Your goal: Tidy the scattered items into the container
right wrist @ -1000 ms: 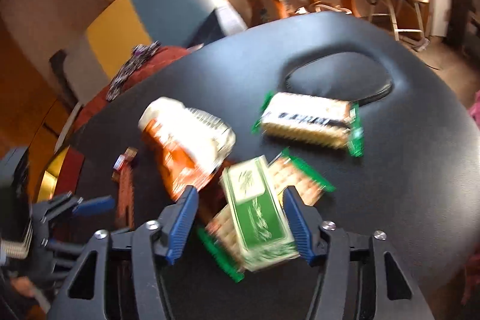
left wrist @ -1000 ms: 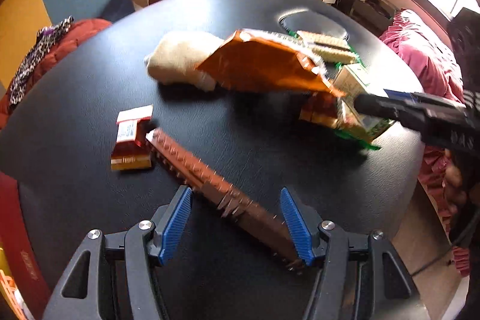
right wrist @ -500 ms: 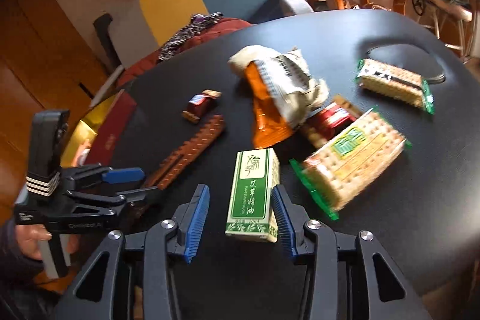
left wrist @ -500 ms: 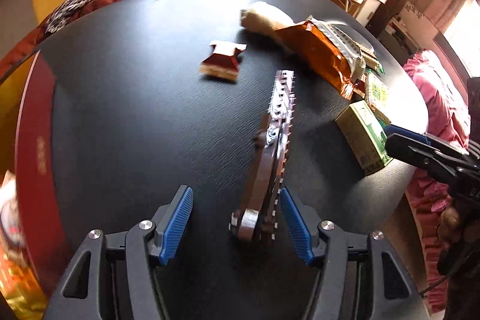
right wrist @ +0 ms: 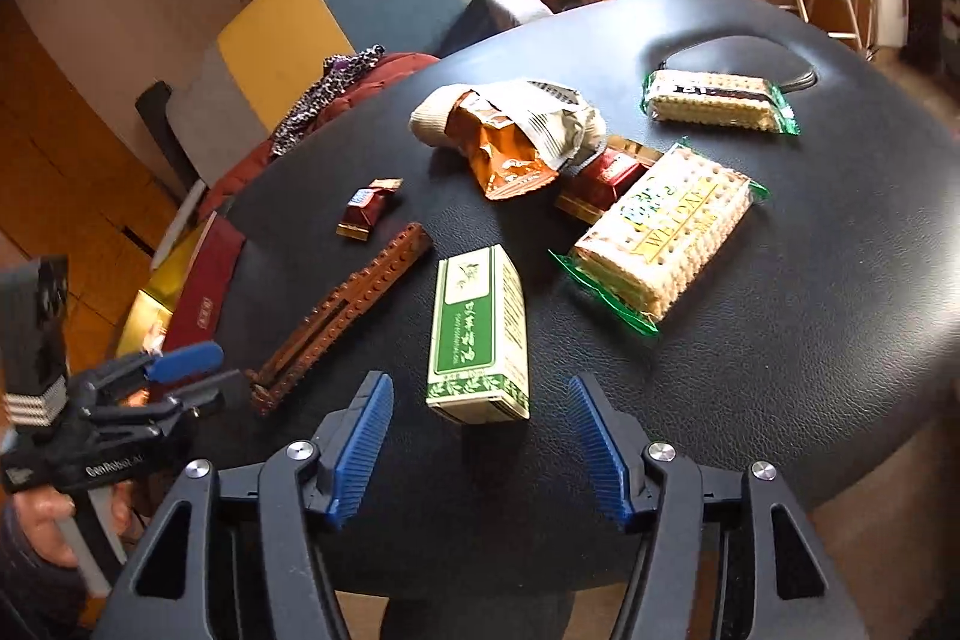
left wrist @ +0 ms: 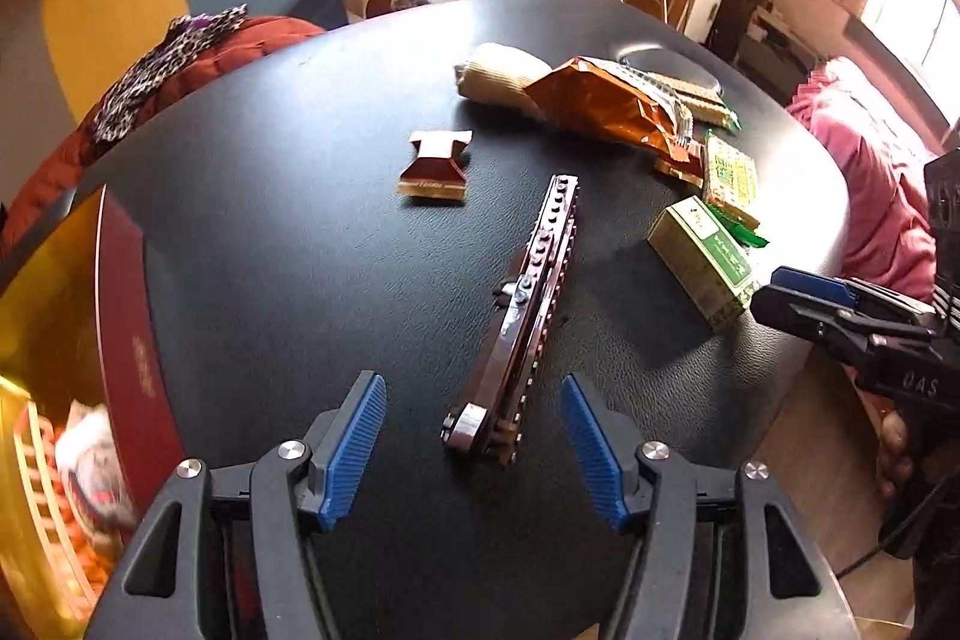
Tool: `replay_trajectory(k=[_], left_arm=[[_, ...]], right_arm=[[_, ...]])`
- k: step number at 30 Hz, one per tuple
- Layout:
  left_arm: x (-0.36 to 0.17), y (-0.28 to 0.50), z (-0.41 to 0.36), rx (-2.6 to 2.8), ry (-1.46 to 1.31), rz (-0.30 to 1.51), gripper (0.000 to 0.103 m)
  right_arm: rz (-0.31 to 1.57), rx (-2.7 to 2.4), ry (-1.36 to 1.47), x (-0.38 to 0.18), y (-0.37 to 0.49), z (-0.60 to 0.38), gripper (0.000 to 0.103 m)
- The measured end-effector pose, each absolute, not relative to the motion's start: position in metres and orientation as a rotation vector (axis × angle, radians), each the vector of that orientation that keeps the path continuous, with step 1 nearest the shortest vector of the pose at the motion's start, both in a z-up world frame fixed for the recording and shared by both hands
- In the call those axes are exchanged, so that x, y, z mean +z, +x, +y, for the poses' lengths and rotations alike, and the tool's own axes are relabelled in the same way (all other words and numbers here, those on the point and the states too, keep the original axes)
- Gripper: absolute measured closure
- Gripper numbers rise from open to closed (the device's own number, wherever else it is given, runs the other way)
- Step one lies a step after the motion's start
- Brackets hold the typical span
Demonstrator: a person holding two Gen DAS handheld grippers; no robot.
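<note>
A long brown studded brick strip point(left wrist: 528, 292) lies on the black table point(left wrist: 288, 280), its near end between the blue pads of my left gripper point(left wrist: 474, 436). That gripper is open and does not touch the strip. A green and white box point(right wrist: 480, 328) lies flat in front of my right gripper point(right wrist: 480, 436). Its jaws are opening, and the pads stand clear of the box on both sides. The same strip point(right wrist: 342, 316) runs from the left gripper point(right wrist: 180, 370) toward the table's middle. The right gripper point(left wrist: 798, 292) shows beside the box point(left wrist: 702, 268).
A small brown wrapper point(right wrist: 366, 208), an orange snack bag point(right wrist: 510, 148), a cream cloth point(right wrist: 435, 121), a red packet point(right wrist: 600, 178) and two cracker packs point(right wrist: 666, 244) point(right wrist: 714, 100) lie farther back. A red and gold box point(right wrist: 204, 280) sits off the table's left edge.
The green box has come off the cracker pile onto bare table nearer the edge, and the right jaws have widened away from it. The brick strip now lies lengthwise between the left fingers.
</note>
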State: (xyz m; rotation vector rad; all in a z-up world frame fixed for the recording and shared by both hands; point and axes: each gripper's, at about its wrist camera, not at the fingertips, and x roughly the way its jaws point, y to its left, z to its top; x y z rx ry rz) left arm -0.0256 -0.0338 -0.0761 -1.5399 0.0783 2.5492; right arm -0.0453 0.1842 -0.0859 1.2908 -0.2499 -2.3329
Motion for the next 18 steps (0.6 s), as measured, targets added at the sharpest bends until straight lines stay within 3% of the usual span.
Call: replay_trajectory(k=[8, 18], left_arm=[[-0.091, -0.066, -0.008, 2.471, -1.578, 0.199, 0.041], [-0.109, -0.082, -0.015, 2.468, -1.613, 0.136, 0.041]], right_arm=[[-0.229, -2.371, 1.308, -0.098, -0.047, 0.189, 0.035], [-0.273, -2.343, 1.241, -0.101, -0.042, 0.185, 0.004]])
